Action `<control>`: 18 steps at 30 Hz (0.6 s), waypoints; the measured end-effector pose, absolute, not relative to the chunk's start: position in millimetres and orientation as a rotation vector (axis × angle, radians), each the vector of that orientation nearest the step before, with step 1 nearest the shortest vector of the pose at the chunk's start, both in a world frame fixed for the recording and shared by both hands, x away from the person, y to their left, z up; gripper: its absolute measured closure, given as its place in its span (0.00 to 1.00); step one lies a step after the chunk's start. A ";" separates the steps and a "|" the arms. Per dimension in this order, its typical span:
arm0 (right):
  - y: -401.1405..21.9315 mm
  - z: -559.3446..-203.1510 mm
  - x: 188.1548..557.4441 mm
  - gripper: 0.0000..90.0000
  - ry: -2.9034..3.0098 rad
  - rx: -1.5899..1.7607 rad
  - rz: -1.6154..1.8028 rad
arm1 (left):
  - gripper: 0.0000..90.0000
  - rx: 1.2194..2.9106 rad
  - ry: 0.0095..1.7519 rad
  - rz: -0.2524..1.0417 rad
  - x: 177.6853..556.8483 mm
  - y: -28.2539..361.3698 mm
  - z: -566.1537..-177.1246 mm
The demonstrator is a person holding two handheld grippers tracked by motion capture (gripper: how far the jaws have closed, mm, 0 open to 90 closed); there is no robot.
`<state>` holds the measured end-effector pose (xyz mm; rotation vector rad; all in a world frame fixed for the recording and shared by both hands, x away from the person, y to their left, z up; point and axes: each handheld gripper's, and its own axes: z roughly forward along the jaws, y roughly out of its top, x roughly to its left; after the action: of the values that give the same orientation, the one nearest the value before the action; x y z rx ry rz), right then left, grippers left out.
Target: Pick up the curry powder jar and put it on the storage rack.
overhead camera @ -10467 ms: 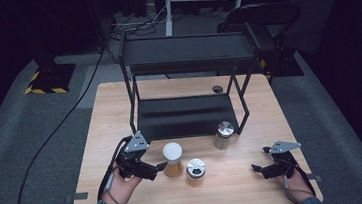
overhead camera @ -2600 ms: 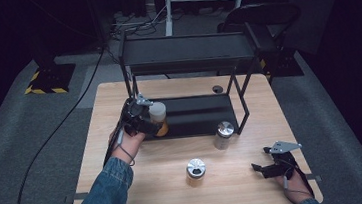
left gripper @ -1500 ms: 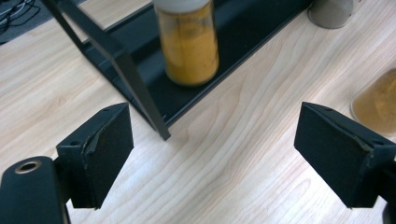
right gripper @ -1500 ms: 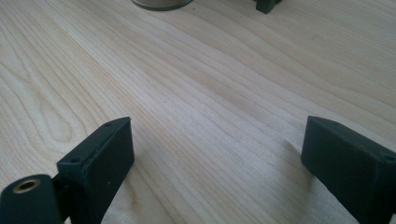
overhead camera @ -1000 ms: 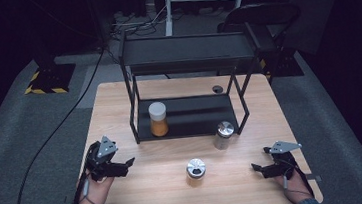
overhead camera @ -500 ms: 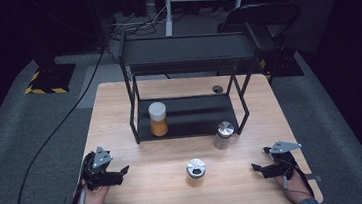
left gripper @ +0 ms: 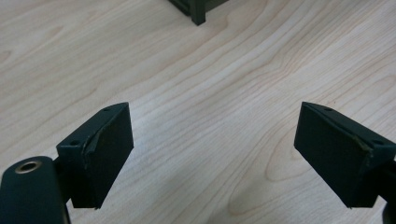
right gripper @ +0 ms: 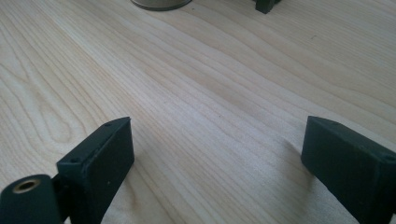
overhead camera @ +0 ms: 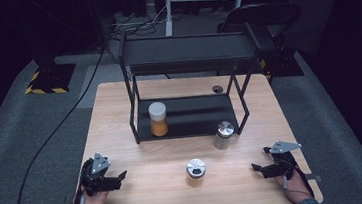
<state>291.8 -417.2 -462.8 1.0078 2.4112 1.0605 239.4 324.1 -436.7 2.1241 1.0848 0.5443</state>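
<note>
The left gripper (overhead camera: pixel 118 180) rested low at the near left corner of the wooden table (overhead camera: pixel 119 103), its jaws spread wide with nothing between them. The left gripper view looked along the two black pads (left gripper: pixel 105 151) at bare wood grain, with one black foot of the rack (left gripper: pixel 198 14) at the far edge of the picture. The person's left hand (overhead camera: pixel 89 203) held the gripper from behind, at the near edge of the table.

The right gripper (overhead camera: pixel 259 169) lay at the near right corner, its jaws likewise parted and empty. Its own view showed plain tabletop between the pads (right gripper: pixel 105 163) and, at the far edge, the base of a container, probably the steel-capped jar, though too little of it was visible to be sure.

Between the two grippers, near the front edge and well apart from both, stood a small jar with a silver shaker lid (overhead camera: pixel 196 172). Farther back and to the right, just beside the rack's near right leg, stood the steel-capped jar (overhead camera: pixel 223 134). The orange-filled jar with the white lid (overhead camera: pixel 158 119) stood upright on the lower shelf of the black two-tier rack (overhead camera: pixel 187 53), toward its left end.
</note>
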 end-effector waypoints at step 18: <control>-417.1 -462.9 291.7 0.10 2.410 1.008 1.061 | 0.10 2.104 1.178 0.476 244.8 333.3 -458.5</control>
<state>291.7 -417.1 -462.9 1.0085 2.4104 1.0607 244.8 333.3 -458.5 2.1039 1.1783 0.4761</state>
